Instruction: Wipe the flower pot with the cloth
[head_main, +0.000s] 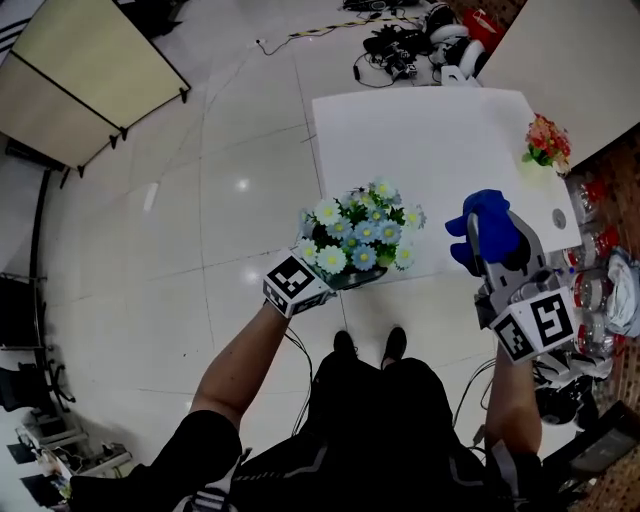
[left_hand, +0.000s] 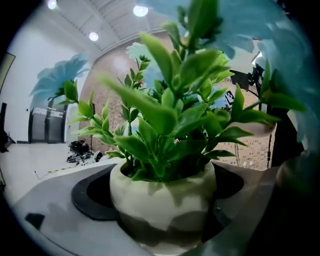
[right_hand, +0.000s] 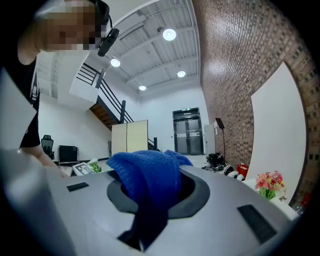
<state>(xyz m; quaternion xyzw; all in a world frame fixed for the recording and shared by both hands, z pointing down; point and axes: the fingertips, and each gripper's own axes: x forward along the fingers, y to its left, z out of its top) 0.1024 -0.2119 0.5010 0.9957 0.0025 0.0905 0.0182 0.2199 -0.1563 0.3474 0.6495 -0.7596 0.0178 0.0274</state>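
Observation:
My left gripper (head_main: 338, 276) is shut on a small white flower pot (left_hand: 162, 197). The pot sits squarely between the jaws in the left gripper view, with green leaves (left_hand: 175, 120) rising from it. From the head view only its blue and white flowers (head_main: 362, 232) show well, held over the front edge of the white table (head_main: 420, 140). My right gripper (head_main: 492, 252) is shut on a blue knitted cloth (head_main: 486, 226), which bulges up out of the jaws (right_hand: 150, 172). The cloth hangs in the air to the right of the pot, apart from it.
A bunch of pink and red flowers (head_main: 547, 142) stands at the table's right edge, with a small round disc (head_main: 558, 218) nearer me. Bottles and clutter (head_main: 592, 290) line the floor on the right, cables and gear (head_main: 410, 45) lie beyond the table, and a folding panel (head_main: 90, 70) stands far left.

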